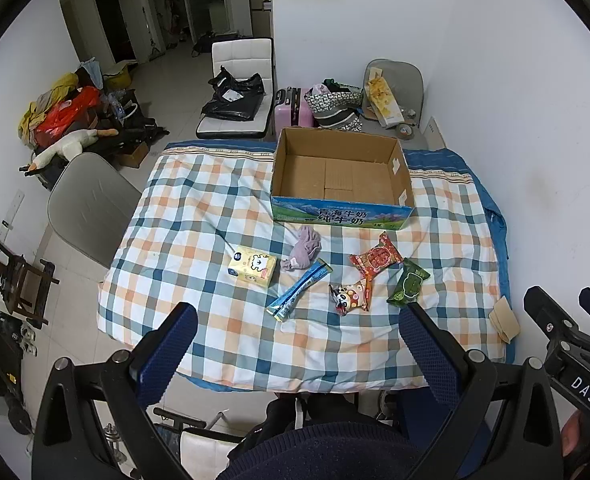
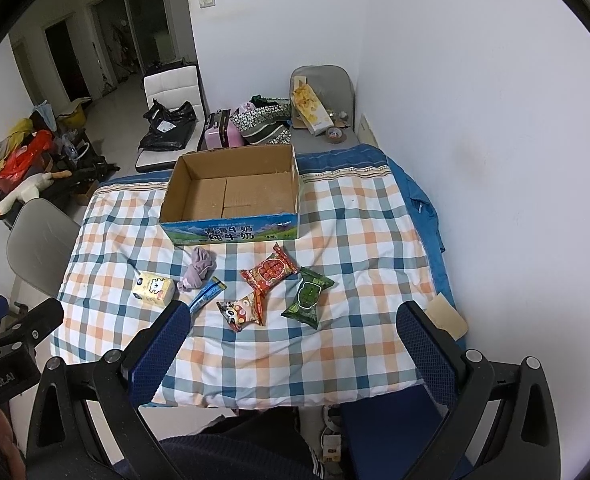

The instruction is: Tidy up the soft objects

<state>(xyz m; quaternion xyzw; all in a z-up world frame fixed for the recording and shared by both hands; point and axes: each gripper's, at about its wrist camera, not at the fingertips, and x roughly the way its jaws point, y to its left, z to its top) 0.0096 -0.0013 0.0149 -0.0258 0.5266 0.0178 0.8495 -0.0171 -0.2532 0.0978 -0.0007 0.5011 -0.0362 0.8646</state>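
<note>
An open empty cardboard box (image 1: 339,176) (image 2: 231,196) stands at the far side of the checked cloth. In front of it lie a purple sock (image 1: 304,252) (image 2: 199,269), a yellow tissue pack (image 1: 253,267) (image 2: 153,288), a blue stick packet (image 1: 300,290) (image 2: 207,298), a red snack bag (image 1: 376,259) (image 2: 270,270), a panda snack bag (image 1: 349,299) (image 2: 241,310) and a green packet (image 1: 408,286) (image 2: 308,297). My left gripper (image 1: 299,324) is open and empty above the near edge. My right gripper (image 2: 293,322) is open and empty, also above the near edge.
The table (image 1: 199,208) with the checked cloth stands against a white wall on the right. A tan pad (image 1: 505,318) (image 2: 449,316) lies at its right edge. Grey chairs (image 1: 91,204) stand at the left and back. A pink suitcase (image 1: 291,110) and bags sit behind the box.
</note>
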